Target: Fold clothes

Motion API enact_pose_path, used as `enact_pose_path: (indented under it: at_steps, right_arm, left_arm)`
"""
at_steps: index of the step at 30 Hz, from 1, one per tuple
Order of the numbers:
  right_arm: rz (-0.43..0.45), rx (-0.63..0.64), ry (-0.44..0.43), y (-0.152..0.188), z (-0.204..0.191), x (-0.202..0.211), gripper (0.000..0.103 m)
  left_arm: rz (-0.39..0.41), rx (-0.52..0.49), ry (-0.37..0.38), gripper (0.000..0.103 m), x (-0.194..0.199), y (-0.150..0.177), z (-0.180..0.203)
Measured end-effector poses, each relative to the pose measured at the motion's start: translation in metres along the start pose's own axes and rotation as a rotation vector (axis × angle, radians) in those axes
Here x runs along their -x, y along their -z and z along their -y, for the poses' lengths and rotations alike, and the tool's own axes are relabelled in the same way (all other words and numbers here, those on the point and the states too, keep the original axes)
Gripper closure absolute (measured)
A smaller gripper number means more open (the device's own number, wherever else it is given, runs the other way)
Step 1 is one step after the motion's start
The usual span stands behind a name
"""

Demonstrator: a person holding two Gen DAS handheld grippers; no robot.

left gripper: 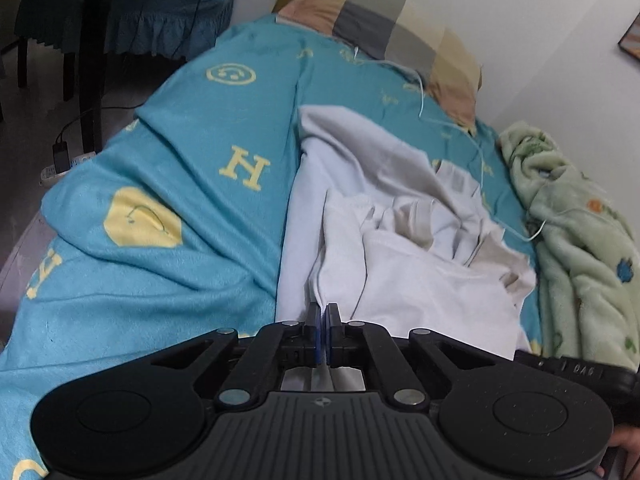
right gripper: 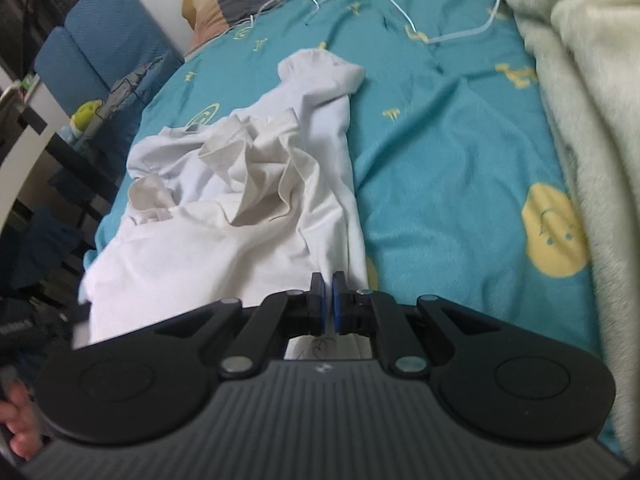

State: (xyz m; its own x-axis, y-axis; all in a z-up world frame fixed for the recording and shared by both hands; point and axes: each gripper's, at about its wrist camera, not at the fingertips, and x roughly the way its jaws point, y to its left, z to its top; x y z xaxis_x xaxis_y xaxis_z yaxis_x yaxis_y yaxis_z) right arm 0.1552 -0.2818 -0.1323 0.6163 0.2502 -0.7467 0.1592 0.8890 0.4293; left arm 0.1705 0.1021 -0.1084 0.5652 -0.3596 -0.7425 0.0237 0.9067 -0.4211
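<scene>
A white garment [left gripper: 404, 240] lies crumpled on the teal bed cover [left gripper: 168, 184], one sleeve stretched toward the pillow. My left gripper [left gripper: 324, 312] is shut on the garment's near hem. In the right wrist view the same garment [right gripper: 240, 200] lies left of centre on the cover [right gripper: 440, 160]. My right gripper [right gripper: 328, 284] is shut on its near right edge. The cloth bunches in folds between the two grips.
A checked pillow [left gripper: 384, 28] lies at the head of the bed. A pale green fleece blanket [left gripper: 576, 240] is heaped along the right side, also in the right wrist view [right gripper: 580, 80]. A thin white cord [right gripper: 384, 4] crosses the cover. A blue chair [right gripper: 108, 44] stands beside the bed.
</scene>
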Motion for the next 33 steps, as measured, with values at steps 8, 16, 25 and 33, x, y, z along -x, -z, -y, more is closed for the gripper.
enact_pose_path:
  at_steps: [8,16,25,33]
  right_arm:
    - [0.046,-0.114,-0.080,0.008,0.005,0.041,0.093]
    - [0.060,-0.250,-0.215,0.038,0.005,0.087,0.093]
    - [-0.119,-0.515,-0.273,0.077,0.017,0.065,0.042]
    - [-0.270,-0.707,-0.357,0.102,0.015,0.024,0.037]
  left_arm:
    - [0.009,0.108,0.096,0.050,0.044,0.007,-0.001]
    - [-0.096,0.293,0.267,0.020,0.075,0.059,0.021]
    - [-0.312,0.505,0.206,0.020,0.010,0.098,0.007]
    - [-0.197,0.577,0.199,0.049,-0.006,0.090,-0.009]
